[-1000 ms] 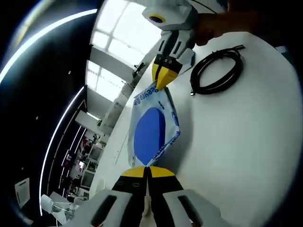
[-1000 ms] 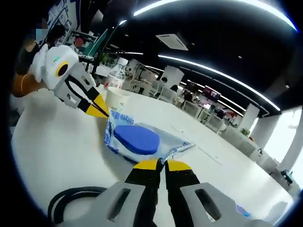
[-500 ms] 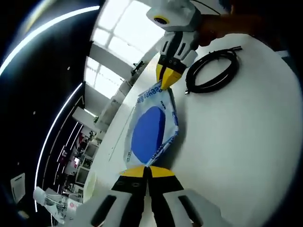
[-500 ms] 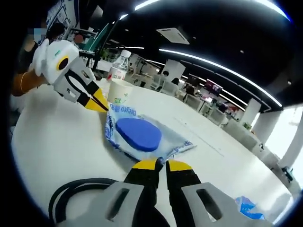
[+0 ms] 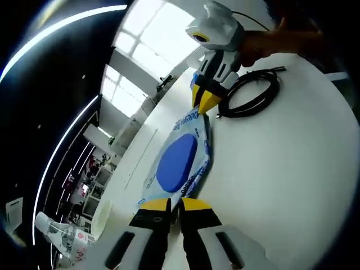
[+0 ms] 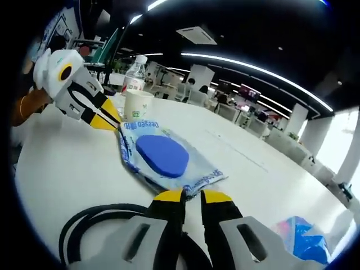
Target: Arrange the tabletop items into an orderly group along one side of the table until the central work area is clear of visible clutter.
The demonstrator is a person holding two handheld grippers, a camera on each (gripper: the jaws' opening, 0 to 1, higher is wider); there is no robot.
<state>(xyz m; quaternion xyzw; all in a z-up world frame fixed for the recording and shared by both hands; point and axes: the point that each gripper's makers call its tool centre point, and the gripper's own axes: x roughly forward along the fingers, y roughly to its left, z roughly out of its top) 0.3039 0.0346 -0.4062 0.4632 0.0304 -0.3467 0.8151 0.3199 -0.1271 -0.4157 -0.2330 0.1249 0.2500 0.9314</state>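
Currently both hand-held grippers, left (image 5: 174,203) and right (image 6: 193,196), are pinching opposite ends of the clear plastic packet with a blue oval pad (image 6: 163,156), lying on the white counter (image 5: 281,169) beside a coiled black cable (image 5: 250,93).

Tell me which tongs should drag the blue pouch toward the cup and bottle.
Left. The left tongs are shut on the pouch end nearest the paper cup and bottle, so they could pull that way. The right tongs grip the far end, by the black cable.
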